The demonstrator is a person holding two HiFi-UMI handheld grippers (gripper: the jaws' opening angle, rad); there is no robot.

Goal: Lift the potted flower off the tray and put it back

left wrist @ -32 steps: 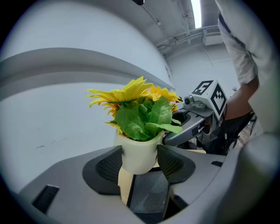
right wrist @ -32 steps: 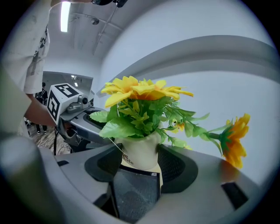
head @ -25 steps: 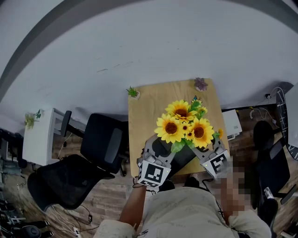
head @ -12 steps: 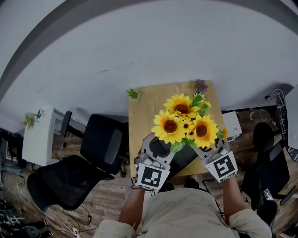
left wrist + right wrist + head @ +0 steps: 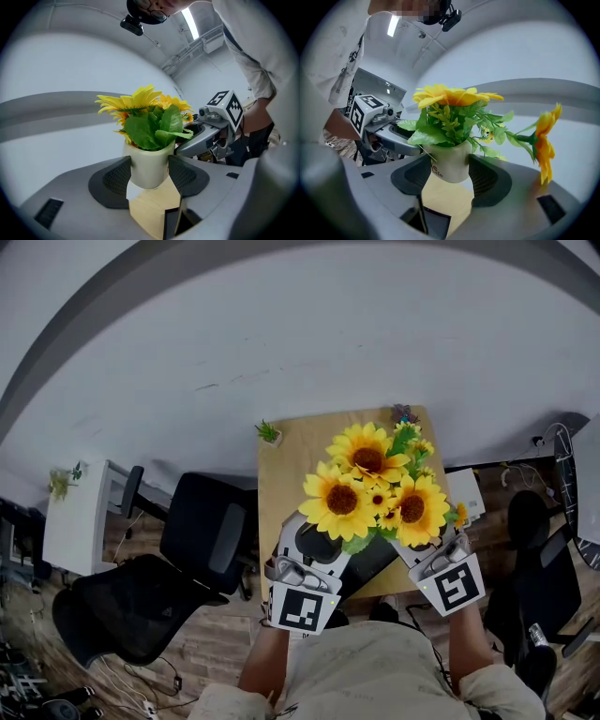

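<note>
Potted flower (image 5: 373,486) has come up since a second ago. Its sunflower heads sit larger and nearer the head view, and both marker cubes have climbed with them.

Left tongs (image 5: 322,545) are clamped on the white pot (image 5: 149,164). The left gripper view shows ribbed pads pressing the pot on both sides, with the jaws spread about a pot's width. The pot base hangs free in that view, with the tan wooden surface (image 5: 286,479) and a corner of the black tray (image 5: 174,224) showing below it.

So the potted flower is airborne between the two tongs, upright, above the tray and clear of it.

Right tongs (image 5: 424,554) grip the same pot from the other side. In the right gripper view the jaws stand wide and the pads rest on the pot wall, again with a gap under the base.

Lift half of the task looks done or nearly so. What remains is lowering the pot straight back onto the tray. Keep both grips level; the top-heavy blooms could tip the pot.
</note>
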